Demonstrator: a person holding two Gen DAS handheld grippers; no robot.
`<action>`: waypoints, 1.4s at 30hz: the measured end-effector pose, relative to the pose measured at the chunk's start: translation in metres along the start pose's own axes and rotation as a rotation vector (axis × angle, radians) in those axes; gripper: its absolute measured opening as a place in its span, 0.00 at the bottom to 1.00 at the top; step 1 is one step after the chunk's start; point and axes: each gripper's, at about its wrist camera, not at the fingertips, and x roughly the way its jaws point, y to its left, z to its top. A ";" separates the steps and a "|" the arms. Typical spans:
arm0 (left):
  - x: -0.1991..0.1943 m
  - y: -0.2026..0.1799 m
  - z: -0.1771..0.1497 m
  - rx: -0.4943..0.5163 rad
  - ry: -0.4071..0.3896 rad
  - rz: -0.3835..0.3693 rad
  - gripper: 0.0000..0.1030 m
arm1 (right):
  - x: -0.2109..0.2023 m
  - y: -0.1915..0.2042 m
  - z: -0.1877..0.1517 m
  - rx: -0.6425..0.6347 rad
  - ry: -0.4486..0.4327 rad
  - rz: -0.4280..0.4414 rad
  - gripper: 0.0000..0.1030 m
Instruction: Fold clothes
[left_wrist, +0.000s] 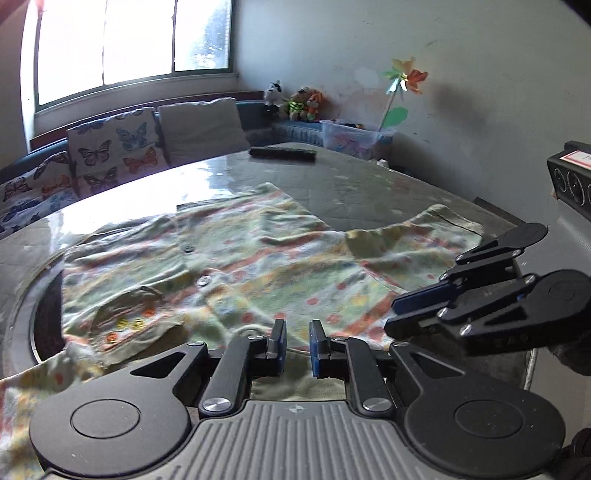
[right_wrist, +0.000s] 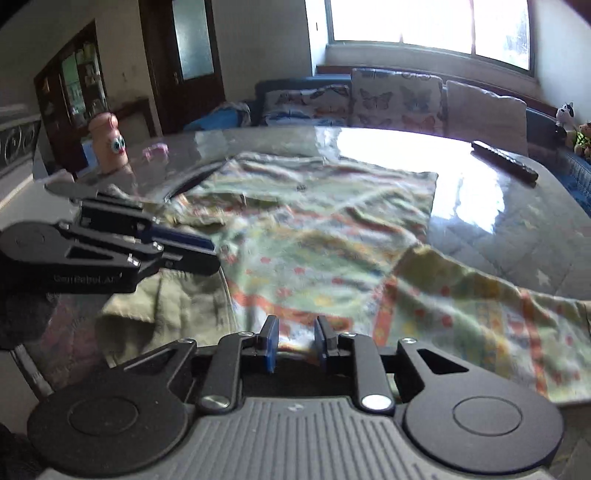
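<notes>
Both tongs, left (left_wrist: 297, 341) and right (right_wrist: 295, 345), stand narrowly parted, gripping nothing, at the near hem of the patterned button shirt (left_wrist: 229, 266), spread flat on the glossy bench (left_wrist: 351, 184); apparently no fold made yet, all folding remains

Window (left_wrist: 133, 40) daylight glares off the table (right_wrist: 388, 147); fisheye edges, slight blur.

Crumpled printed cloth shirt (left_wrist: 229, 266), glossy, seemingly glass-topped table (left_wrist: 354, 184)
</notes>
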 end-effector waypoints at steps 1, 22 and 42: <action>0.003 -0.002 -0.001 0.005 0.008 -0.007 0.14 | -0.001 0.001 -0.003 -0.008 0.005 -0.006 0.20; 0.018 -0.032 -0.011 0.069 0.044 -0.078 0.24 | -0.061 -0.161 -0.047 0.415 -0.146 -0.573 0.32; -0.013 0.006 -0.005 -0.020 -0.025 0.081 0.46 | -0.064 -0.187 -0.059 0.550 -0.206 -0.605 0.07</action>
